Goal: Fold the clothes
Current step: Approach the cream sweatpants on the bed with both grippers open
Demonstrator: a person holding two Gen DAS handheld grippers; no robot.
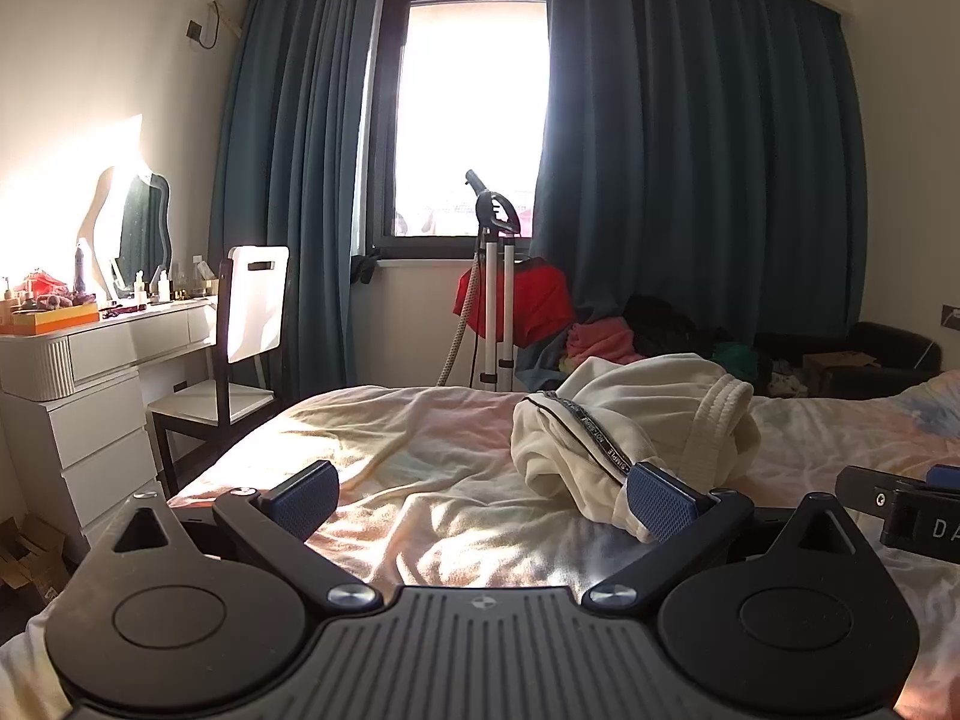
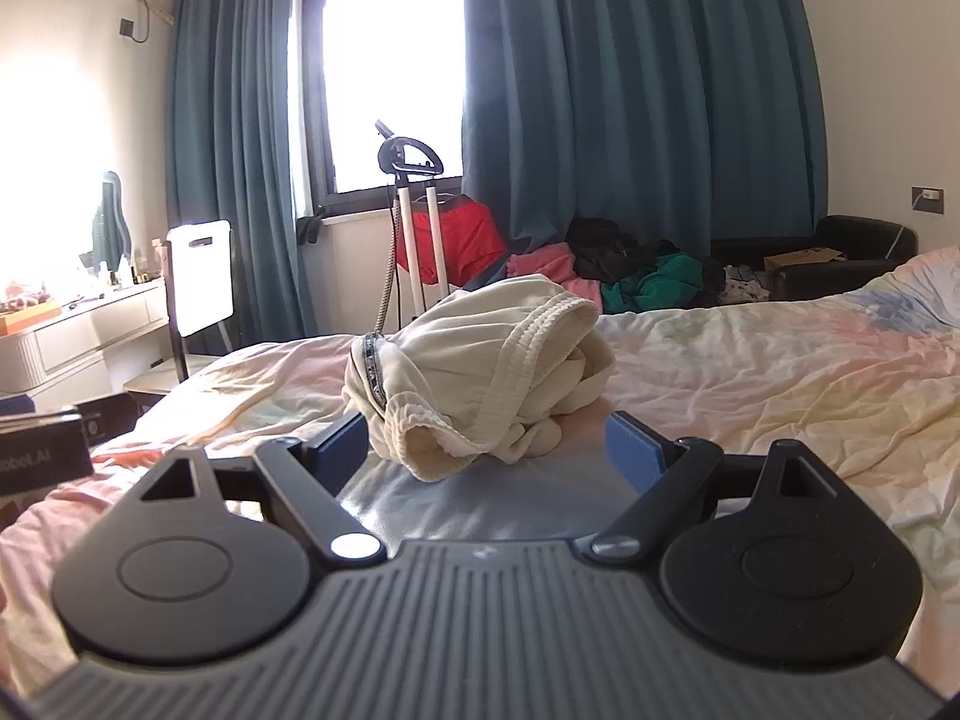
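Observation:
A crumpled cream garment [image 1: 630, 420] with a black printed band lies in a heap on the pastel bed sheet [image 1: 432, 480]. My left gripper [image 1: 480, 498] is open, low over the sheet, with its right fingertip [image 1: 660, 501] against the heap's near left edge. In the right wrist view the same garment [image 2: 480, 372] sits just ahead of my right gripper [image 2: 486, 450], which is open with the heap's near end between its fingers. The right gripper also shows at the left view's right edge [image 1: 912, 504].
A white dresser [image 1: 90, 372] and chair [image 1: 240, 330] stand left of the bed. A garment steamer [image 1: 498, 300] with a red cloth and a pile of clothes [image 2: 630, 270] lie beyond the bed's far edge, under the blue curtains. A dark sofa [image 2: 840, 252] is at the right.

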